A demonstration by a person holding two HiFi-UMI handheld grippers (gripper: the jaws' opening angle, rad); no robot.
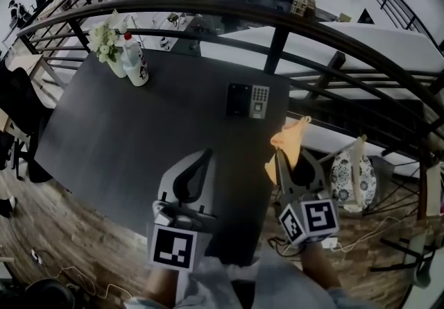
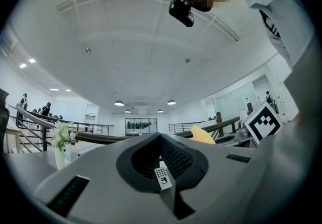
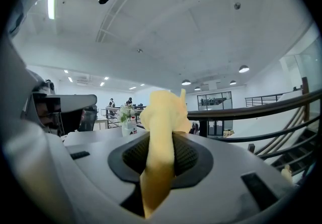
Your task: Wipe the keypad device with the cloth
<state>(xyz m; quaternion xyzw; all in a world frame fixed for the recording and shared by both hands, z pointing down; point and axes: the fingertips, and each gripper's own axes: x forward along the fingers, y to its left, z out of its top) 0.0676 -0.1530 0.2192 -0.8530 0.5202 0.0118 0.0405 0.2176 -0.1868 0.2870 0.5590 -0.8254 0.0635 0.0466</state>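
The keypad device [image 1: 248, 101], black with a grey key panel, lies flat near the far right edge of the dark table [image 1: 132, 134]. It also shows small through the hollow of my left jaws [image 2: 161, 178]. My left gripper [image 1: 203, 157] hovers over the table's near side, shut with nothing in it, well short of the device. To its right, my right gripper [image 1: 288, 160] is shut on a yellow-orange cloth [image 1: 290, 138] at the table's right edge. The cloth [image 3: 163, 117] sticks up and out past the jaw tips. Both grippers tilt upward toward the ceiling.
A vase of white flowers [image 1: 106, 41] and a red-capped bottle [image 1: 136, 60] stand at the table's far left corner. A dark curved railing [image 1: 277, 42] runs behind and right of the table. A patterned round object [image 1: 352, 179] sits off the table to the right.
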